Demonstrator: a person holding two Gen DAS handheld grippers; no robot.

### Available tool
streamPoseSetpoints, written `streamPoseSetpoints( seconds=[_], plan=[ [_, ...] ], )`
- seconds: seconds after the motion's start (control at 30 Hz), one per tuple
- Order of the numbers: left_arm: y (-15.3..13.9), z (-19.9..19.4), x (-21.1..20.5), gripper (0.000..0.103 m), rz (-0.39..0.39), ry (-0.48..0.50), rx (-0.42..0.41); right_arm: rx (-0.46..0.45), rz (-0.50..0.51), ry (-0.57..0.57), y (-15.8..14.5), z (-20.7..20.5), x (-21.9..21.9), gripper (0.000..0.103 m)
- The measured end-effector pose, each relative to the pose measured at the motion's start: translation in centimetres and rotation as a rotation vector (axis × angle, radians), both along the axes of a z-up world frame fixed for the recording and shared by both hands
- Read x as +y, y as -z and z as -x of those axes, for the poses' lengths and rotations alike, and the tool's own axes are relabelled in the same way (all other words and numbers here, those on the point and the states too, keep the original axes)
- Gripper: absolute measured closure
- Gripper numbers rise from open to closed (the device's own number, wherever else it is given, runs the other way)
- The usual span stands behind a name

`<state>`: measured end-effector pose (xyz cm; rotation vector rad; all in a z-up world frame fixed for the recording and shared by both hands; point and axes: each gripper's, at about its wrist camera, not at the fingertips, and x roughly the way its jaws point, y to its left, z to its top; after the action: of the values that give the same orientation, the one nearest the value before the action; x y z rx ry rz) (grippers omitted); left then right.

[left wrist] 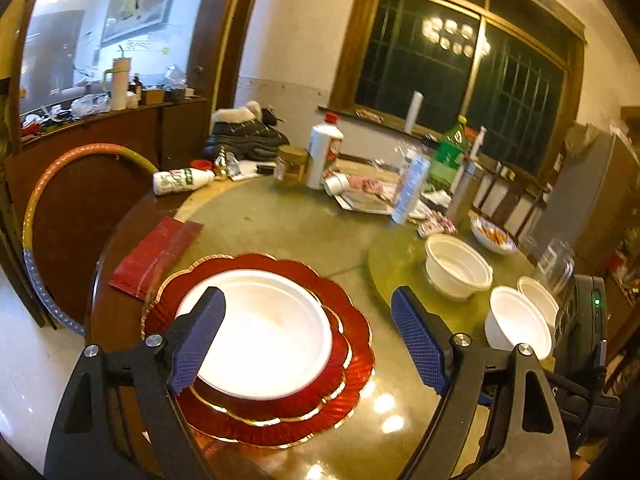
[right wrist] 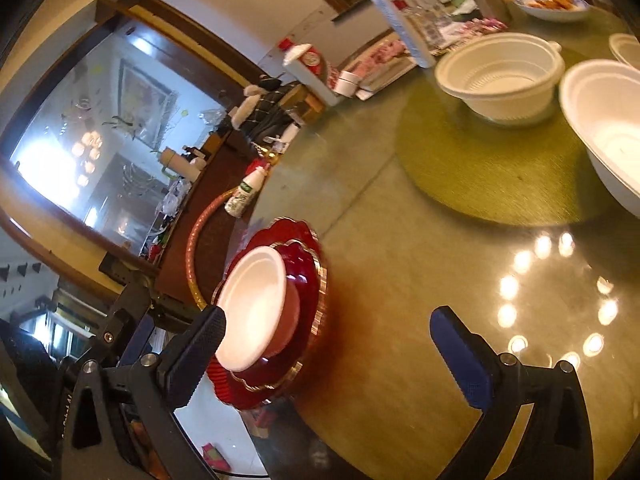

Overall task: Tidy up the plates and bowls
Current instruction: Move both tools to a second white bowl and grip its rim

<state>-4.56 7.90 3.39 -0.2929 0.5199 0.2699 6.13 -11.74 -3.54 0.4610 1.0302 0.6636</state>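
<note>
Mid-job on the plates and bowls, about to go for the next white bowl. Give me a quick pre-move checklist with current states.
1. Left gripper open and empty: ok.
2. Right gripper open and empty: ok.
3. White bowl seated on the stacked red scalloped plates: ok, roughly centred.
4. Loose white bowls still to collect: ok; one on the green round mat, two nearer ones beside it.
5. Path from the stack to the mat bowl: ok, bare tabletop between them.
6. Whether the two nearer bowls touch or nest: cannot tell.

White plate [left wrist: 264,332] atop two stacked red scalloped plates [left wrist: 352,344]; three white bowls [left wrist: 458,266] apart.
</note>
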Motion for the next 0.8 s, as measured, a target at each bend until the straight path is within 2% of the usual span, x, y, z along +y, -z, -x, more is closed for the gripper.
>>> streamPoseSetpoints(
  seconds=[0.27, 0.37, 0.43, 0.6, 0.7, 0.8],
  plan=[
    [1.1, -1.7, -2.8, 0.017, 0.001, 0.083, 0.085, 0.006, 0.094, -0.008, 0.9, 1.9, -3.4, 0.000],
    [1.8, -3.1, -4.4, 0.017, 0.020, 0.151, 0.142, 0.002, 0.096, 0.018, 0.5, 2.2, -5.6, 0.000],
    [2.7, -4.5, -5.7, 0.017, 0.060, 0.208, 0.204, 0.003, 0.094, 0.042, 0.3, 2.3, -7.0, 0.000],
    [4.0, -7.6, -8.3, 0.017, 0.149, 0.267, 0.305, 0.002, 0.075, 0.182, -0.5, 2.2, -12.7, 0.000],
    [4.2, -9.8, -10.1, 0.017, 0.208, 0.294, 0.337, 0.021, 0.073, 0.296, -0.7, 1.5, -16.2, 0.000],
    [4.2, -11.8, -12.1, 0.017, 0.235, 0.317, 0.342, 0.045, 0.057, 0.384, -0.7, 0.3, -19.2, 0.000]
  ],
)
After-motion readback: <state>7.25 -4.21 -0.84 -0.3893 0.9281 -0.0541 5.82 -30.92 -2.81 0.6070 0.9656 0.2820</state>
